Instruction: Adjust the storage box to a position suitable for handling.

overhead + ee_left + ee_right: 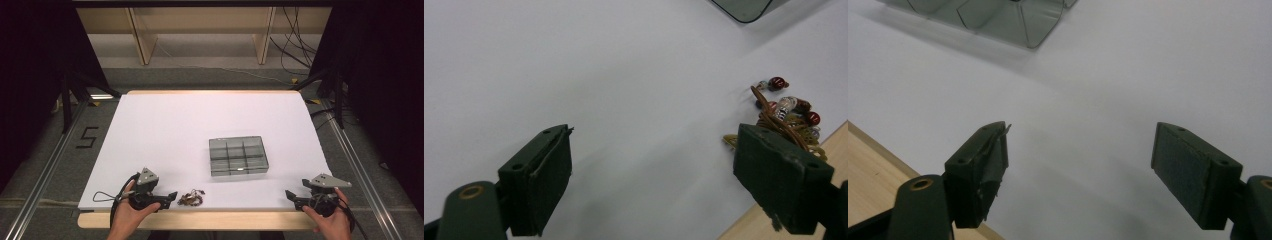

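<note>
Your left gripper [172,196] rests wide and empty on the white surface [175,125] just beside the tangle of beaded cords [190,198], while your right gripper [290,196], equally wide and empty, sits near the front edge, well apart from the clear divided box [238,155].

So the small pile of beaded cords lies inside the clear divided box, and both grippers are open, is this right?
Not quite. The high view shows the pile of beaded cords on the white sheet, apart from the clear divided box, beside the left gripper. Both grippers are open, the right gripper too.
</note>
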`<state>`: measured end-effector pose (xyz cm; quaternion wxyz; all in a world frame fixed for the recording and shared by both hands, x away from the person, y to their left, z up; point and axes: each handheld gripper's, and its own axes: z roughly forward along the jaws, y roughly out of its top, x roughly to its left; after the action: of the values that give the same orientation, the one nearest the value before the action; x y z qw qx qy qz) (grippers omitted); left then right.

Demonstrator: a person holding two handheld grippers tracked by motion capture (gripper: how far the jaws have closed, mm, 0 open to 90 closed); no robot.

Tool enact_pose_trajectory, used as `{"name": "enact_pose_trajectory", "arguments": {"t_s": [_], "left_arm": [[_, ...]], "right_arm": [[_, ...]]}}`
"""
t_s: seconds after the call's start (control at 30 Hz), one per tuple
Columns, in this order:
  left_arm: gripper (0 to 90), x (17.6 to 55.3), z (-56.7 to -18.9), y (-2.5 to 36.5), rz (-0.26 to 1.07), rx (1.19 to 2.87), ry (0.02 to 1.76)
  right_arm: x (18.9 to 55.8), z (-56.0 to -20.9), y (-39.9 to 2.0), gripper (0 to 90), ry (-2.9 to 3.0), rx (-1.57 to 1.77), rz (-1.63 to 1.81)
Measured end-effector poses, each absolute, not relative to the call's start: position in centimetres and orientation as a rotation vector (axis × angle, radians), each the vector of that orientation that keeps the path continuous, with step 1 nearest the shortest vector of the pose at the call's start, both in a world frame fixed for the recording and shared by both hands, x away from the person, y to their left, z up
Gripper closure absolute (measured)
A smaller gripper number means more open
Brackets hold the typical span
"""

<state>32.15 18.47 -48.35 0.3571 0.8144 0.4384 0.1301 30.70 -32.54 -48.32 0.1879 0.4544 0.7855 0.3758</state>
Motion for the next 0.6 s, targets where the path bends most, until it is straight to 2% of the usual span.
{"name": "enact_pose_trajectory", "arguments": {"t_s": [0.47, 0.6], "left_arm": [[16.0, 32.24, -48.34, 18.52, 0.341, 2.108, 1.128], [16.1, 32.42, -48.22, 18.83, 0.355, 2.055, 1.159]], "right_arm": [[30.86, -48.29, -32.81, 21.7, 2.165, 1.273, 1.056], [30.90, -48.22, -32.69, 19.3, 2.169, 1.252, 1.085]]}}
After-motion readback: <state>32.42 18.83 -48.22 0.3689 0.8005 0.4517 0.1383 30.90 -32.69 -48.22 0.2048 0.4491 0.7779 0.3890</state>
